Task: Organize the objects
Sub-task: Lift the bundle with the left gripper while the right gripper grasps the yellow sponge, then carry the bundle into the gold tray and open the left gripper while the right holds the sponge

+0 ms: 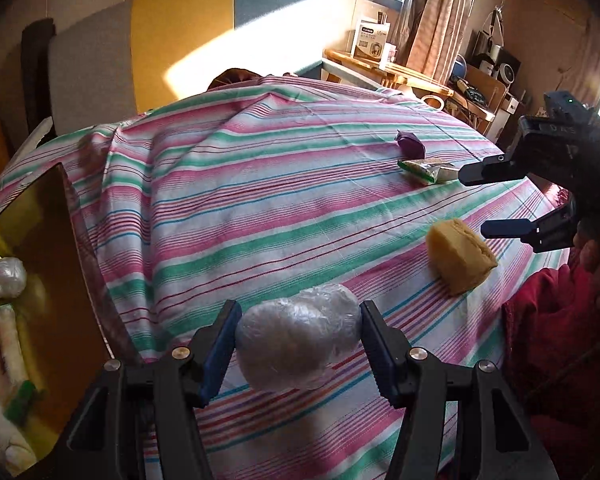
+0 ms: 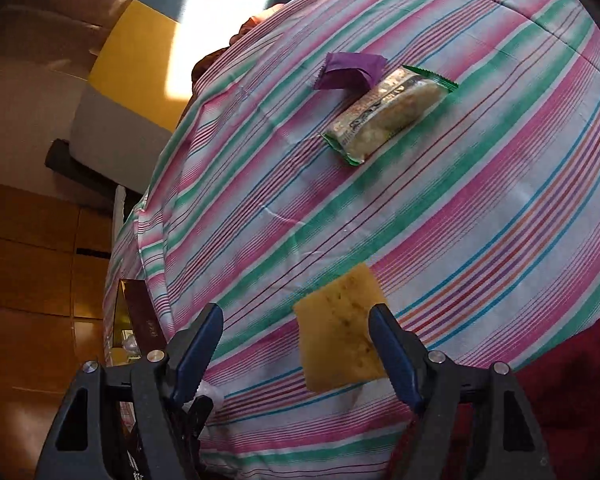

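Covering the table, a striped cloth [image 1: 260, 200] in pink, green and white; sunlit room, curtained window behind. Left gripper [image 1: 298, 350] clamped on a plastic-wrapped ball [image 1: 296, 340] above the cloth. Right gripper [image 2: 296, 348] apart, its fingers either side of a yellow sponge block [image 2: 340, 332] near the cloth's edge.

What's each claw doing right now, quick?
Left gripper: shut on the plastic-wrapped ball.
Right gripper: open, holding nothing, yellow cake between its fingers.

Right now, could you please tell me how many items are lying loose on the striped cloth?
4: plastic-wrapped ball between the left hand-held gripper fingers, yellow block, green-edged packet, purple wrapper beside it. Others may be hidden.
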Available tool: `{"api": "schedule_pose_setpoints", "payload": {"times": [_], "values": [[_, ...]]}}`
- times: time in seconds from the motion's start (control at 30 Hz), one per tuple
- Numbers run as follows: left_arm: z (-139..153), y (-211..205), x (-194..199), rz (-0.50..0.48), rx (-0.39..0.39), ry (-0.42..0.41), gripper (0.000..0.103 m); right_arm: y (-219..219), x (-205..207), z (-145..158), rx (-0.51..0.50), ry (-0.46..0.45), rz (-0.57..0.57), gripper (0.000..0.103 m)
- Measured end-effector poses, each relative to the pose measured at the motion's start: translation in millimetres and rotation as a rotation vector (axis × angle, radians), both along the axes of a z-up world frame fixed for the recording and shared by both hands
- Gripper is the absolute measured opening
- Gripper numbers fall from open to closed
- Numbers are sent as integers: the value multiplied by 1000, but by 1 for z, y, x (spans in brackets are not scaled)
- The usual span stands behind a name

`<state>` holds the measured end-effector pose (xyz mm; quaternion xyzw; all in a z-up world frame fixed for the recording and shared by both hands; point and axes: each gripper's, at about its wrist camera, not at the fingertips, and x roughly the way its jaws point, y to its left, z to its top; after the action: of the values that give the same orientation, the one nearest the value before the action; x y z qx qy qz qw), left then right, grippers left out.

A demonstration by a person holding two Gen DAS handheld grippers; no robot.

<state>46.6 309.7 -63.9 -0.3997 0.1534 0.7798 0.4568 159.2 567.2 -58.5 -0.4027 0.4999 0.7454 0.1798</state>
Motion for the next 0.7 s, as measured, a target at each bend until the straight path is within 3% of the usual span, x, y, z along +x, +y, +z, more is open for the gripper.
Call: {"api": "schedule_pose_setpoints", "payload": {"times": [0.1, 0.3, 0.43, 0.47, 0.5, 0.53, 0.7], "values": [[13, -16, -1, 16, 36, 10, 61, -10, -11, 11, 95, -50, 42, 77], [32, -44, -7, 64, 99, 8, 61, -31, -35, 9, 384, -285, 143, 84], [43, -62, -11, 100, 129, 20, 61, -38, -47, -15, 375, -340, 236, 83], [46, -67, -13, 114, 135, 23, 61, -39, -49, -22, 369, -357, 260, 81], [48, -74, -16, 132, 143, 23, 61, -42, -51, -29, 376, -380, 277, 65], [51, -82, -21, 154, 152, 19, 61, -46, -50, -33, 423, -424, 279, 55], [60, -143, -56, 323, 196, -15, 61, -46, -46, -37, 443, -414, 285, 53]]}}
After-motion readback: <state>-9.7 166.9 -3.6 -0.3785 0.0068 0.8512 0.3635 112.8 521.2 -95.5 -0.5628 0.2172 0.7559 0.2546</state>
